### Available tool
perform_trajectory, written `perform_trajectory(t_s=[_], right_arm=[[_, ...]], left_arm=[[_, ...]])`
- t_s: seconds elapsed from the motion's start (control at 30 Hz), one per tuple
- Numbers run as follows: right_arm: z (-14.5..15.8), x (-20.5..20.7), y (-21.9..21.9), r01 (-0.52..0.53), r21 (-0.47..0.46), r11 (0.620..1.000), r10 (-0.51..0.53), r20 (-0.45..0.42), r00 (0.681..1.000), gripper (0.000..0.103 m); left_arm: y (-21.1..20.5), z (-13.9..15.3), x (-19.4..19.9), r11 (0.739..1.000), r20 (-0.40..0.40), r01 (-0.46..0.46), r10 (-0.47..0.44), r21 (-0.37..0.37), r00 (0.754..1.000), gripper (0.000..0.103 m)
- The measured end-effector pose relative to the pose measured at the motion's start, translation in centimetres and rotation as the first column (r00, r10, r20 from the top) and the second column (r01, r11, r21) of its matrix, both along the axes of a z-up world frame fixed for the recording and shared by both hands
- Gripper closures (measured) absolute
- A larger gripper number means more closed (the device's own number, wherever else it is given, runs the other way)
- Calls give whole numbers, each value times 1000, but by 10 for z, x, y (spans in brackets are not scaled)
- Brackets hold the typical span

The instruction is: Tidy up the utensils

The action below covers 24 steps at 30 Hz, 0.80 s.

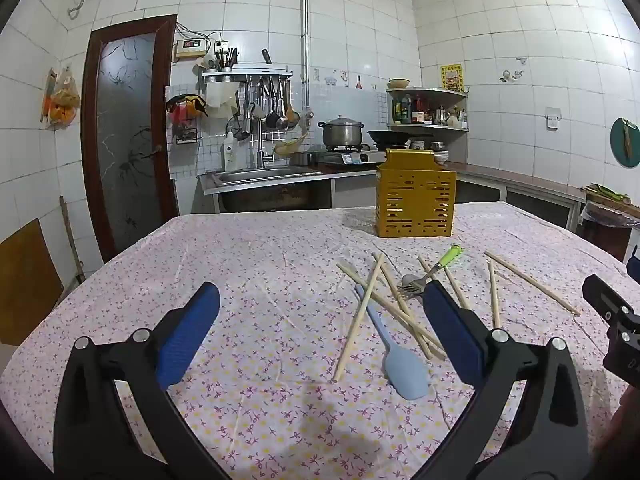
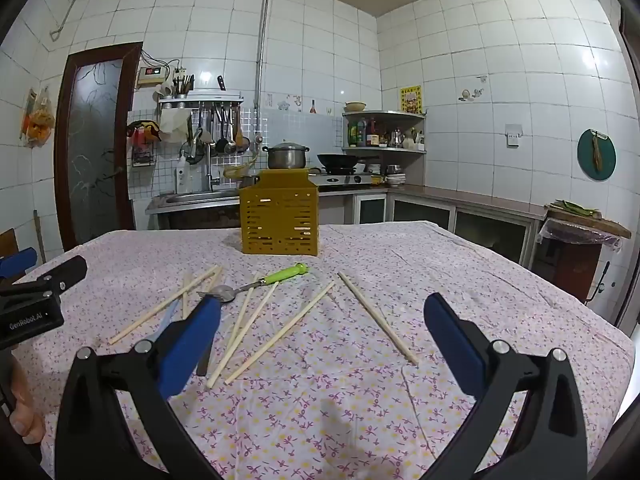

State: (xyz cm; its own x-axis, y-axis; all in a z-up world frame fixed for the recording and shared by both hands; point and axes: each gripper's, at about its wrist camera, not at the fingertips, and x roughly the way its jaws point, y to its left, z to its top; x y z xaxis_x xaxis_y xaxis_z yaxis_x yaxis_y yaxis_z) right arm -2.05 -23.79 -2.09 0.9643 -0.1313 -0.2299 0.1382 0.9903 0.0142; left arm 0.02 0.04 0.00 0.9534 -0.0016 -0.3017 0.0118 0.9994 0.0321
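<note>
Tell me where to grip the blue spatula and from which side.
Grip the spatula on its thin handle, just above the wide blade, coming from above with the fingers across it. It lies flat on the cloth, and chopsticks cross the handle's far end, so the near stretch is probably the freest.

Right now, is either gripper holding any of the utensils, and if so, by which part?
Nothing is held. The left gripper and right gripper both stand open above the tablecloth, nothing between their pads.

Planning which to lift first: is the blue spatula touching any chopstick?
Touching. In the left wrist view, chopsticks lie crossed over the blue spatula's handle.
</note>
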Motion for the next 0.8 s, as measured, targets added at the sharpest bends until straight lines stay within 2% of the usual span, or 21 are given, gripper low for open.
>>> perform_trajectory(t_s=[0.8], right_arm=[[2,-5,2,-2,-13,1000,2,20,1000,4]], left_arm=[[-1,0,-4,1000,20,11,-11,-4,1000,5]])
